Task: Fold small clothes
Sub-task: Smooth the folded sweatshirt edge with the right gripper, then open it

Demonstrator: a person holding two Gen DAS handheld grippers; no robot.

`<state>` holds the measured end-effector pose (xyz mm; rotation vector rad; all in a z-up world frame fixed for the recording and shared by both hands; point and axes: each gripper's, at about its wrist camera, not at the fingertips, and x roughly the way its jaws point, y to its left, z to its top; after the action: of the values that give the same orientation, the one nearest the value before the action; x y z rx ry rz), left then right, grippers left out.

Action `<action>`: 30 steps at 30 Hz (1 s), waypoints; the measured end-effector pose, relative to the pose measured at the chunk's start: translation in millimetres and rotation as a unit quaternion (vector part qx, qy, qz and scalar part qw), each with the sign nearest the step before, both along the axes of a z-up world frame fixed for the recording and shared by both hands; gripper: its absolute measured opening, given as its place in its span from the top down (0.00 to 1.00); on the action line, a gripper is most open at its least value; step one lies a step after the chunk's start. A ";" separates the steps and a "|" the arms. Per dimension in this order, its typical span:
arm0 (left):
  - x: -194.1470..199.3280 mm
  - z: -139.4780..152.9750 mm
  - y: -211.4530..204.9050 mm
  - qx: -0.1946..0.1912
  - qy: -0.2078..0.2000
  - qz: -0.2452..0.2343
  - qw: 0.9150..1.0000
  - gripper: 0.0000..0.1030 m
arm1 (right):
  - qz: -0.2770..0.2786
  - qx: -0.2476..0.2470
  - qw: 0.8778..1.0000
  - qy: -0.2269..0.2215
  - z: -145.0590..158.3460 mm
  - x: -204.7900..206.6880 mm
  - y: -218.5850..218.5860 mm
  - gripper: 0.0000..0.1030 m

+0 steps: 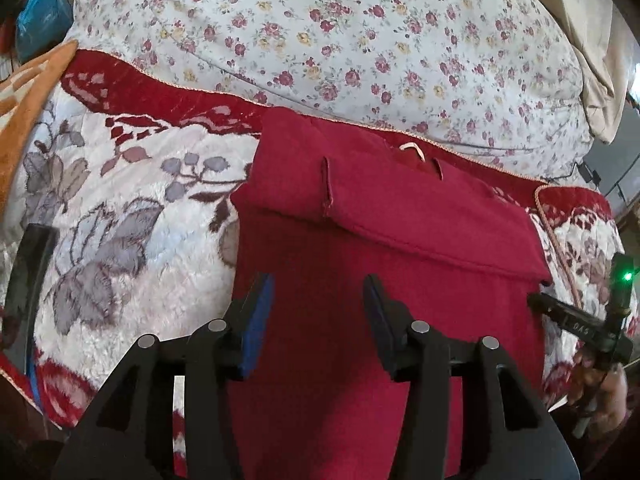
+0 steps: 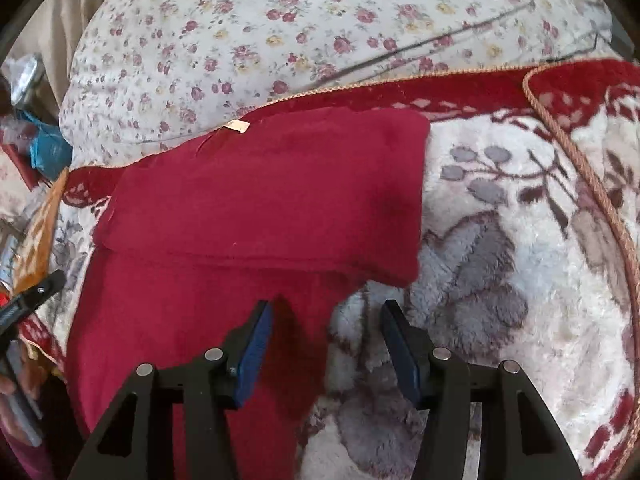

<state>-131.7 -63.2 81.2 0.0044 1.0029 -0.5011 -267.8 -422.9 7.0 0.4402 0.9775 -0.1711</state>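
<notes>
Red garment [image 1: 360,280] sat right under both grippers: left gripper [image 1: 318,308] was half open, empty, over its middle; right gripper [image 2: 326,332] likewise, straddling its right edge. Long axis ran away toward the plush blanket's [image 2: 500,260] far edge, top already folded.

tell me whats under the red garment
The red garment lies on a plush flowered blanket. Its far part is folded over its own cloth; anything beneath is covered.

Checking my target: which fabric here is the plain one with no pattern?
The red garment, partly folded, on the plush flower-patterned blanket; the quilt behind has small roses.
</notes>
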 end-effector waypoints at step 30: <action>113.8 7.0 -46.7 0.050 -0.032 0.034 0.998 0.92 | -0.047 0.008 0.998 -0.036 34.5 -22.2 -20.4 0.43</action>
<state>-17.9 -109.9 88.2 0.0744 0.9620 -0.3861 -290.0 -443.3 41.5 0.5037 0.8886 -0.2311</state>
